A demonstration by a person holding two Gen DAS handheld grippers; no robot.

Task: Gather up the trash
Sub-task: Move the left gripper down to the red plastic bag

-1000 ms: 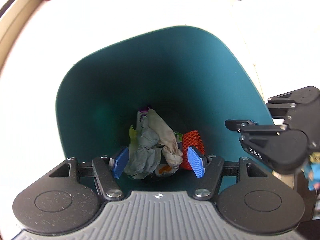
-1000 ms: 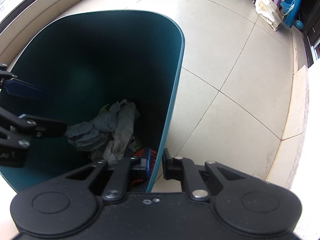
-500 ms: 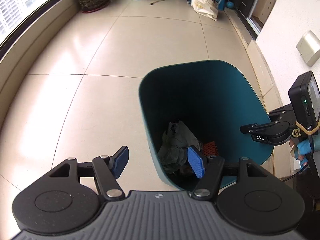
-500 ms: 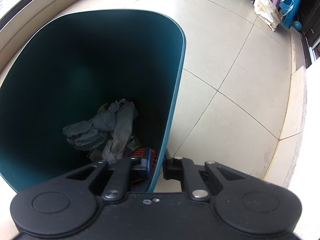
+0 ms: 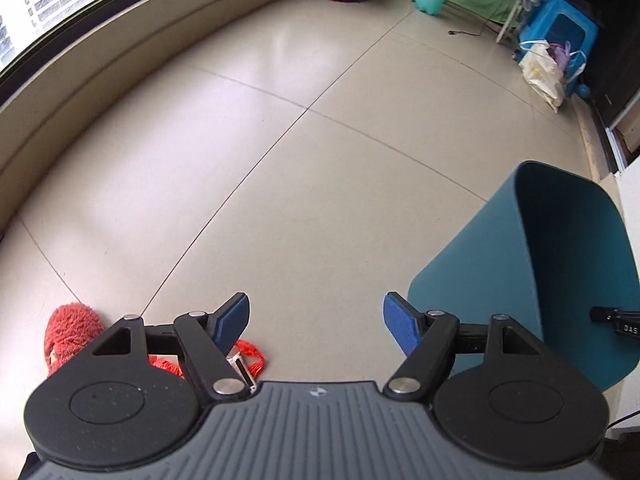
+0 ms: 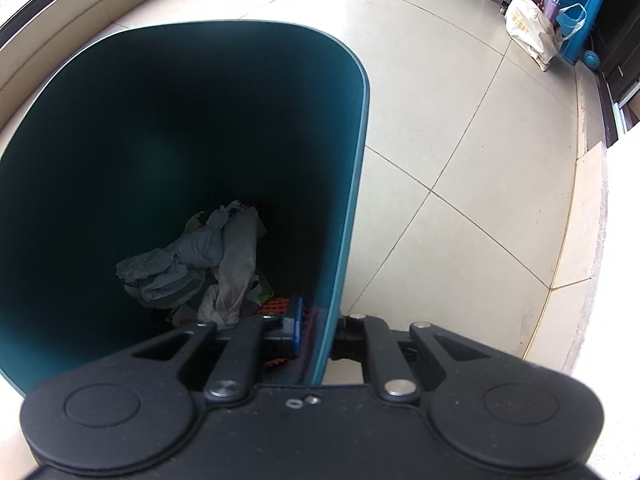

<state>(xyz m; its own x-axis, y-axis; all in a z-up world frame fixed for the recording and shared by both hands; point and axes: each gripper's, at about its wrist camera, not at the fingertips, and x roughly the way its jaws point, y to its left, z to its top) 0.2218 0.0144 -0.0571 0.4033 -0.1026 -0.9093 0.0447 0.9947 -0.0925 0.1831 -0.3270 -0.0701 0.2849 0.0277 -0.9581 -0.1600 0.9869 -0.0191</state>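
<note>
Left wrist view: left gripper [image 5: 316, 326] spread wide, empty — red netting [image 5: 250, 354] lies low-left, under its left finger, nearest this hand. Right gripper [image 6: 316, 326] is clamped on the teal bin [image 6: 352, 184] wall — bin's off right.

Left tool [image 5: 316, 322]: black linkage arms, silver screws, blue ribbed pads [image 5: 400, 328], grey ribbed housing. Right tool [image 6: 318, 330]: black linkage arms, silver screws, black housing.
</note>
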